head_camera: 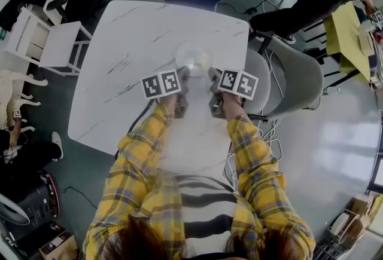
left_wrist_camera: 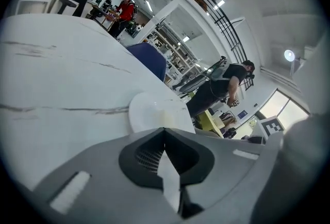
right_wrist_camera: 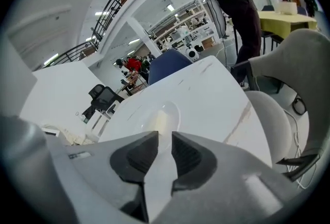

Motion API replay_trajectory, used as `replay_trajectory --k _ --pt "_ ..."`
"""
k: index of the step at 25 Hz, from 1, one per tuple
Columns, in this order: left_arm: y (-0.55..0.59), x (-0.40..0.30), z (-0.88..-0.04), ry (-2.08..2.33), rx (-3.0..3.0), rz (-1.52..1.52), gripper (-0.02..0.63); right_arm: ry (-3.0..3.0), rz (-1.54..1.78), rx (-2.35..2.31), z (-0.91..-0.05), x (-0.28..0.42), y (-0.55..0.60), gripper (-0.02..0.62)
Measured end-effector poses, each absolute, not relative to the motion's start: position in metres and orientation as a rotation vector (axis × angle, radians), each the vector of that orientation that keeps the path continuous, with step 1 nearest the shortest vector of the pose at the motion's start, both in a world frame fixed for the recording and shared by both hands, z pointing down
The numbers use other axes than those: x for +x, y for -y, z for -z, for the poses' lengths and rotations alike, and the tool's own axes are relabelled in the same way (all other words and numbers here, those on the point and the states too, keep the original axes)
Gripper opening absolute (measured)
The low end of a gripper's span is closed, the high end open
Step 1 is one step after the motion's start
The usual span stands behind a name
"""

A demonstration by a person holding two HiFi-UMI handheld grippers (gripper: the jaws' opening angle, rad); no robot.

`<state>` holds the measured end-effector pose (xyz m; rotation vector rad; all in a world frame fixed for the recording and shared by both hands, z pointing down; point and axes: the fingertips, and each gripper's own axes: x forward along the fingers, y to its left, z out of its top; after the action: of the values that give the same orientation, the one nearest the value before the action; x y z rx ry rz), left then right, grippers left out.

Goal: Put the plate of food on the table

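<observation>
Two claws: in the head view both sat at the near rim of the plate [head_camera: 193,58], one to each side of it.
Left claw [left_wrist_camera: 165,131]: clenched, its tips met, with nothing between them. The plate lay just beyond the tips.
Right claw [right_wrist_camera: 165,137]: released, with a narrow gap between its pads and nothing pinched. The plate showed past the gap and was clear of both pads.
Plate position: it lay flat on the white marbled counter [head_camera: 137,55], right of the middle and well in from every edge.
Food [right_wrist_camera: 161,121]: a small pale heap on the plate, too blurred to name.
Stage: the plate looked set down, so the task seemed all but done and only pulling the claws clear remained.
Risk, snagging: the right claw's gap was slim. A tilted pull-back could have caught the rim and dragged the plate.
Risk, nudging: the clenched left tips were just beside the rim, so a forward drift could have pushed the plate.
Risk, sliding: a smooth plate on a glossy counter probably offered little grip. Even a light knock might have sent it skating and spilled the food.
</observation>
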<state>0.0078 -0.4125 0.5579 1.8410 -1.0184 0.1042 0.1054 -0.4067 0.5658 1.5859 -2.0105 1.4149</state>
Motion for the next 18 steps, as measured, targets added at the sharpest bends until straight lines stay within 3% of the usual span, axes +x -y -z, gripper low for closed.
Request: replay_trajectory --k 4,18 --pt "0.396 0.009 -0.549 1.023 1.858 -0.076 -0.002 2.074 -1.428 1.583 -0.557 0.109 0.396 0.005" --pt "0.328 0.021 -0.518 1.044 1.902 0.043 -0.002 2.275 -1.397 1.492 -0.516 0.106 0.337 0.002"
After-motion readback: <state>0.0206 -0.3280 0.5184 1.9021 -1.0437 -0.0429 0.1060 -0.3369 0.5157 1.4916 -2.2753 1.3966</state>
